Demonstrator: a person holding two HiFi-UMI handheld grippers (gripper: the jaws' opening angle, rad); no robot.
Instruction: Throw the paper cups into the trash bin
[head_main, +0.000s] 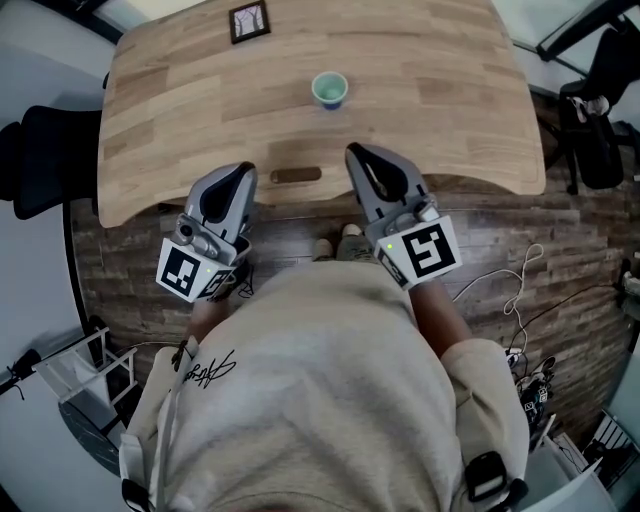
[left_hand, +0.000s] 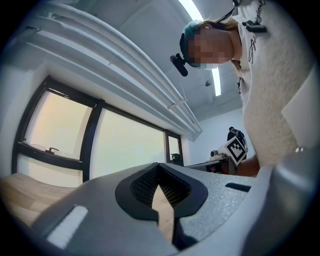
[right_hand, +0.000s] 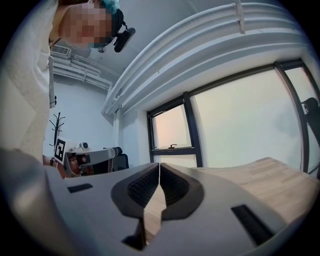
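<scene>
One teal paper cup (head_main: 329, 89) stands upright on the wooden table (head_main: 200, 110), towards its far middle. My left gripper (head_main: 243, 170) hovers over the table's near edge, its jaws shut with nothing between them; in the left gripper view the tips (left_hand: 159, 167) meet and point up towards the windows. My right gripper (head_main: 355, 150) is level with it to the right, also shut and empty, with its tips (right_hand: 159, 167) together. The cup lies a good way beyond both grippers, slightly nearer the right one. No trash bin shows in any view.
A small framed marker card (head_main: 249, 21) lies at the table's far edge. A dark slot (head_main: 296, 175) is set in the near edge between the grippers. Black chairs stand at the left (head_main: 40, 160) and right (head_main: 600, 140). Cables (head_main: 510, 290) trail over the floor at right.
</scene>
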